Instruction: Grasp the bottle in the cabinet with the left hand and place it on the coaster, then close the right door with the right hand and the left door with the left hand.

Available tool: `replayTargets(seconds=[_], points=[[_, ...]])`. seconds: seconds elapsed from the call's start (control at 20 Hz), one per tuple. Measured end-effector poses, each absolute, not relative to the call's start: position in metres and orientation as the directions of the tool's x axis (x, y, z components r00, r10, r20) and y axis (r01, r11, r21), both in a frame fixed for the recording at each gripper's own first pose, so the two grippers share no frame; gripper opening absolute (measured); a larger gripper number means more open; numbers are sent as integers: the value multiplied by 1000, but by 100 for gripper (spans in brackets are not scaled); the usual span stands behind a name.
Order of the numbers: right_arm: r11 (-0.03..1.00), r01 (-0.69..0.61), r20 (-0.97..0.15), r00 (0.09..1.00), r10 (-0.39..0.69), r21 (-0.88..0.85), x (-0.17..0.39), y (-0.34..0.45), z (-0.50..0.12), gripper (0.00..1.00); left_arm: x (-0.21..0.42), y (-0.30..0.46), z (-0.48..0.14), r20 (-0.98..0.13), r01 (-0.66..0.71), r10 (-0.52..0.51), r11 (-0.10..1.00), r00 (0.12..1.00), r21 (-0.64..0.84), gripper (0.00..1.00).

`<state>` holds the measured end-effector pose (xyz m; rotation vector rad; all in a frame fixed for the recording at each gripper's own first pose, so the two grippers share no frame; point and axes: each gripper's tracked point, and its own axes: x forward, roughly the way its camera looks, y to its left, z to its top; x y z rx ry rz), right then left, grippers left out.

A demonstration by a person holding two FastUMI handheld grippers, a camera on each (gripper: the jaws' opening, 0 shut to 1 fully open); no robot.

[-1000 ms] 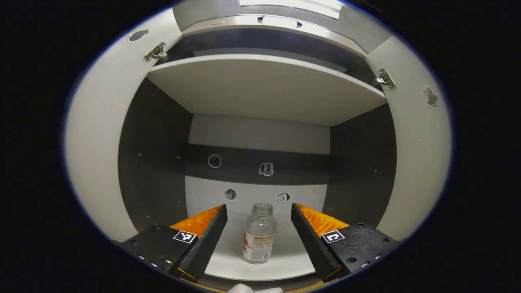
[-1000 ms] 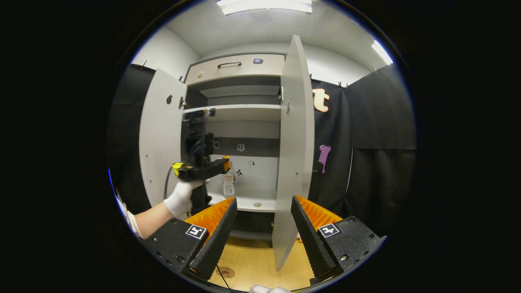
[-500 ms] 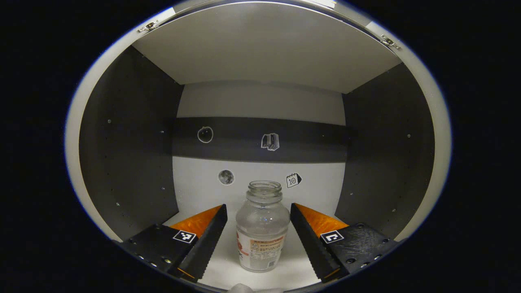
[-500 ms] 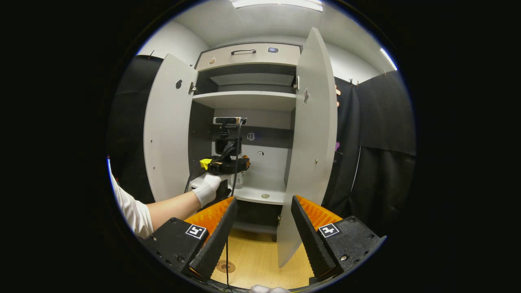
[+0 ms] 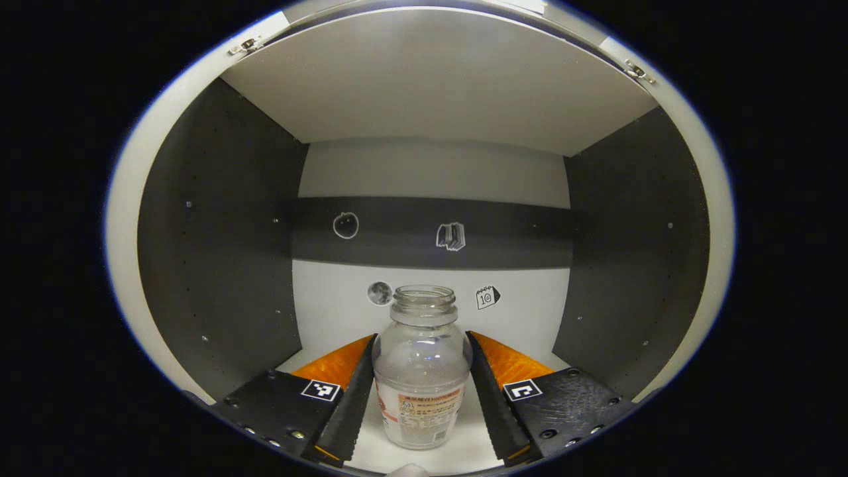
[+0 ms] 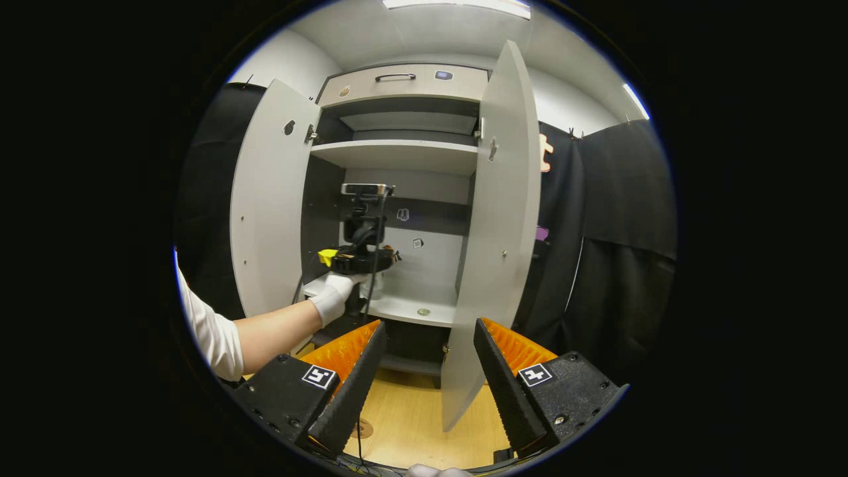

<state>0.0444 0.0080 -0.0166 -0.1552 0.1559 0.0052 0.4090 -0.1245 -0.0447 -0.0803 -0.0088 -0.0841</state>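
**Left hand-held gripper pinches the glass bottle on the cabinet shelf**

In the left gripper view, the left hand-held gripper (image 5: 422,391) reaches into the cabinet's lower compartment, and its two fingers (image 5: 354,397) press against either side of a clear glass bottle (image 5: 422,371). The bottle stands upright on the pale shelf (image 5: 464,437), uncapped, with a printed label around its lower half. Both fingers touch the glass — the grip is closed on the bottle's body below its shoulder. Behind it, small stickers dot the back wall (image 5: 430,298): an apple outline, a book, a moon and a calendar. The upper shelf (image 5: 430,93) spans overhead, with dark side panels at either side.

In the right gripper view, the right hand-held gripper (image 6: 424,371) hangs well back from the cabinet, over the wooden floor (image 6: 411,424), its fingers spread wide with nothing between them. From there the left door (image 6: 268,205) and the right door (image 6: 493,225) both stand open. A white-gloved hand (image 6: 331,298) holds the left gripper (image 6: 361,260) inside the lower compartment, and the bottle is largely hidden behind it. A small round coaster (image 6: 424,311) lies near the front edge of the same shelf, to the right of the gloved hand. Above the shelves sits a drawer front (image 6: 397,83) with a dark handle.
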Motion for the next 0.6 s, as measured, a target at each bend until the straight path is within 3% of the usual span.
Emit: replayTargets(seconds=[0.6], points=[[995, -5, -176, 984, -13, -99, 11, 1, -38, 83, 269, -122, -19, 139, 146, -141, 989, 980, -30, 74]])
